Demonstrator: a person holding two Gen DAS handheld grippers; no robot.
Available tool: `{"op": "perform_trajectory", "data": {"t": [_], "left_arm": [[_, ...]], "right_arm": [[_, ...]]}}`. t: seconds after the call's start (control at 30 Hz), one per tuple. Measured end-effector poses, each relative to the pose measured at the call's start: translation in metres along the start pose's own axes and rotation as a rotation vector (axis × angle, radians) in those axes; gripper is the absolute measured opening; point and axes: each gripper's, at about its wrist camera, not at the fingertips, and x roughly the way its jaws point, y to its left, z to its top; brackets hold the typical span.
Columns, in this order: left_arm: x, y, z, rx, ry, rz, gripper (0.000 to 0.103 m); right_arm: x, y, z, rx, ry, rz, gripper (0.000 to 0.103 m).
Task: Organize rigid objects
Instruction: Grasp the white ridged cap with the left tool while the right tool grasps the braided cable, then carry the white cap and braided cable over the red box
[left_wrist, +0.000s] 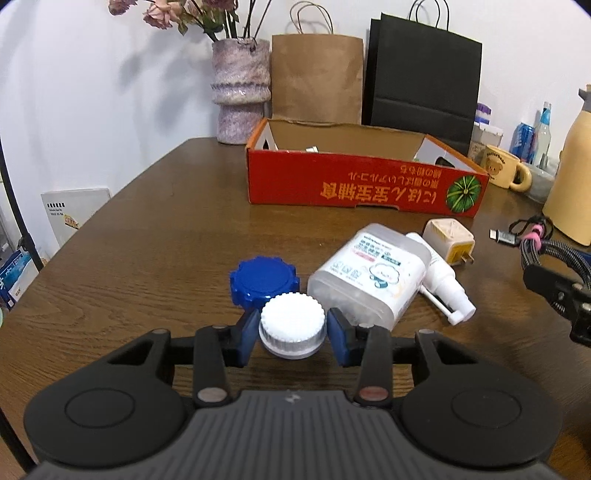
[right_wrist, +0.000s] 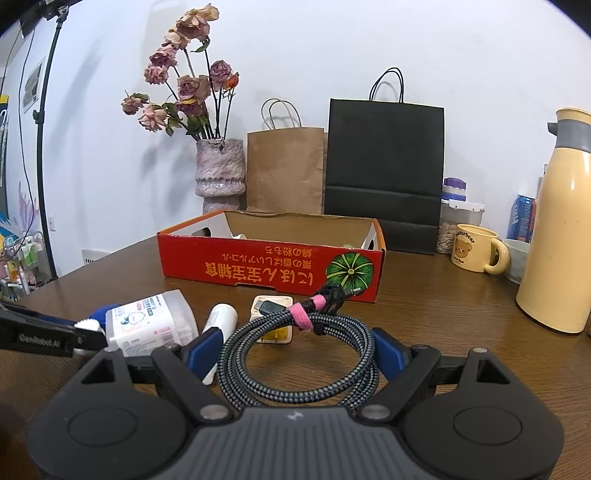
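Two grippers are loaded at once, so we log the risks from left to right.

Left gripper: its blue pads sit against both sides of the white ribbed cap, part of a small two-cap case whose blue cap juts forward past the fingers. We read this as a clamp on the white cap. We judge that the case could pivot or slip, since the pinch is on one round end only. The clear plastic bottle lies just beside the right pad, so a sideways move may nudge it into the spray bottle and the charger plug.

Right gripper: the fingers bracket the coiled braided cable, which is bound by a pink strap. The pads look pressed to the coil's outer loops, so we take the coil as held. A coil is soft; in our judgement it may squash and sag out, or its free plug end may snag on the way.

The red cardboard box stands beyond both, well apart, on the wooden table. Its near wall is tall, so a low carry could clip the rim.
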Motion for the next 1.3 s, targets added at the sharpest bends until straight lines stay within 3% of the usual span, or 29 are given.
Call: {"op": "perform_trajectory", "data": {"t": [0.37,0.67,1.3], "left_arm": [[-0.017,0.009,0.03,-0.011,-0.101,0.013,0.041],[-0.018,-0.002,0.076,0.016,-0.189,0.0,0.041],[0.033,-0.017,0.151,-0.04,-0.243,-0.018,0.041]], "right_arm": [[-0.002,-0.002,0.007,0.011,-0.033,-0.016,0.085],[0.009,0.001,0.038,0.0,-0.077,-0.001,0.085],[0.081,0.001,0.109,0.03,-0.149,-0.025,0.085]]}}
